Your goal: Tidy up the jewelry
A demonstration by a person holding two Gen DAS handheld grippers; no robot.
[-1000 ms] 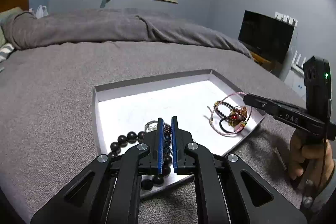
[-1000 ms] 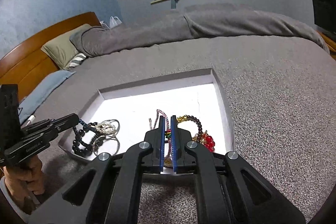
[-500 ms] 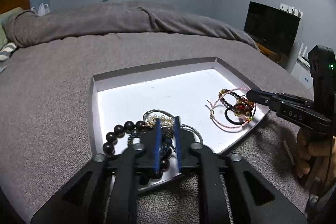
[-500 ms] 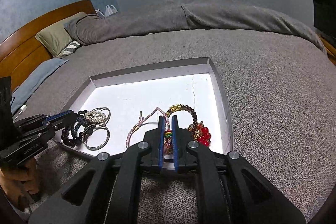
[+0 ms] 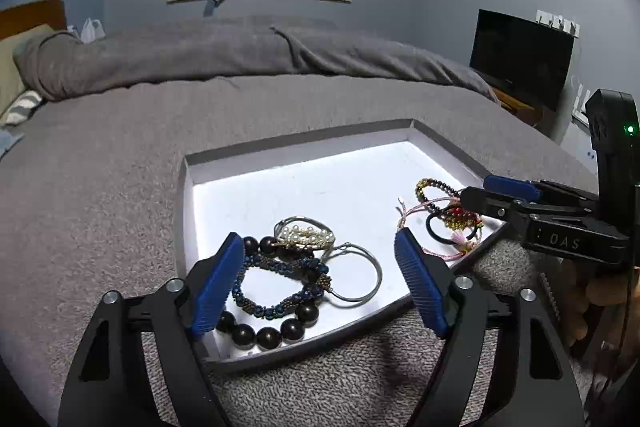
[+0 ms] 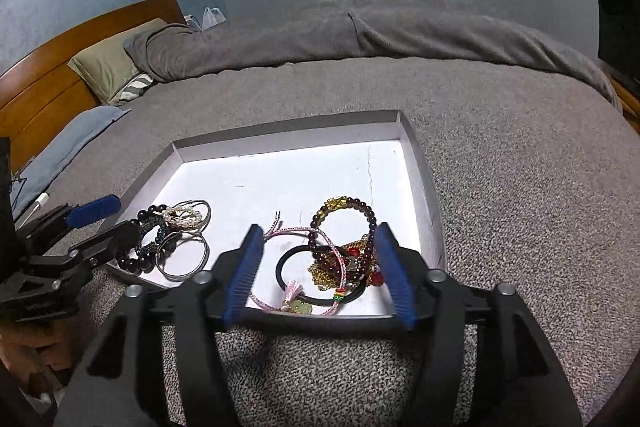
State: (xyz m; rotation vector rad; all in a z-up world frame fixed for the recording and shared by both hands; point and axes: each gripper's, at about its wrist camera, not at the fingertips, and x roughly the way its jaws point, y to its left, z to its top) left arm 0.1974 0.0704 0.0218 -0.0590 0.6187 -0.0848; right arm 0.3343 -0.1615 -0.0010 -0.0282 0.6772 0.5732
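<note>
Grey fleece bedcover carries the shallow white-floored tray, the landmark for all that follows; the cover is soft, so a push on the tray's near rim could tilt it. Left gripper hangs with jaws spread wide over the tray's near-left corner, holding nothing; right gripper likewise gapes, empty, over the near-right corner. Below the left one lies a heap: dark bead bracelet, blue beaded bracelet, pearl bangle. Below the right one: black hair tie, pink cord, gold chain, all interlaced. Judged risk: closing on either heap would lift several tangled pieces together, or snag and stretch a cord.
</note>
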